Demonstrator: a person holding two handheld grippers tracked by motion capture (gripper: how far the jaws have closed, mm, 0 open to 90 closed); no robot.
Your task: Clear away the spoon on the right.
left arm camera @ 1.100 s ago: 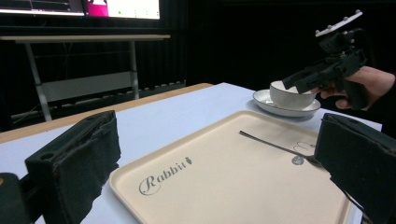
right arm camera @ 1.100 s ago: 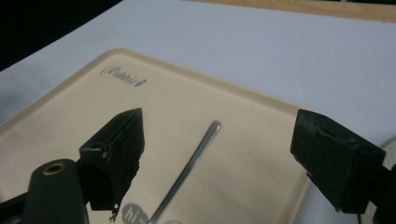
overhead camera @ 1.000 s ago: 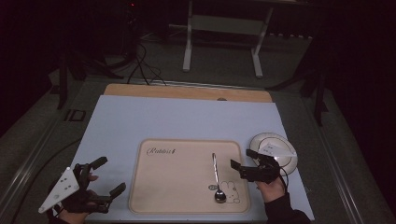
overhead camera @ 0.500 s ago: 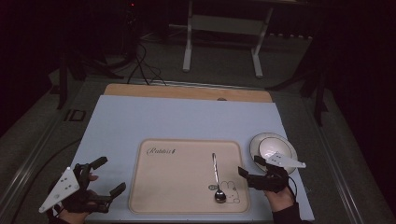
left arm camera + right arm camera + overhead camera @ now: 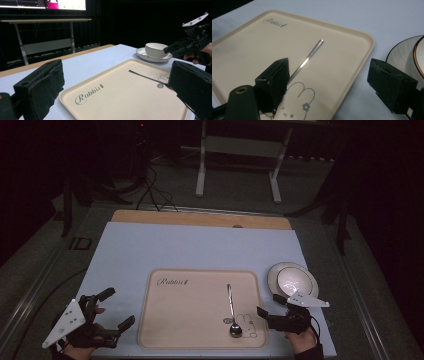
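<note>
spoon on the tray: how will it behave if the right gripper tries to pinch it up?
The spoon looks like polished metal, so probably stiff but slippery between the pads. Its thin handle lies flat on the smooth tray, so it may skate sideways rather than lift. The right gripper stands open beside it; the bowl end likely hangs heavier.

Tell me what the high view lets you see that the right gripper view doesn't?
High view alone: the whole blue table, the left gripper open at its near left corner, and the spoon's bowl. Right gripper view alone: the rabbit drawing's flower up close. Both share the cream tray, the spoon handle, the saucer and the open right gripper.
</note>
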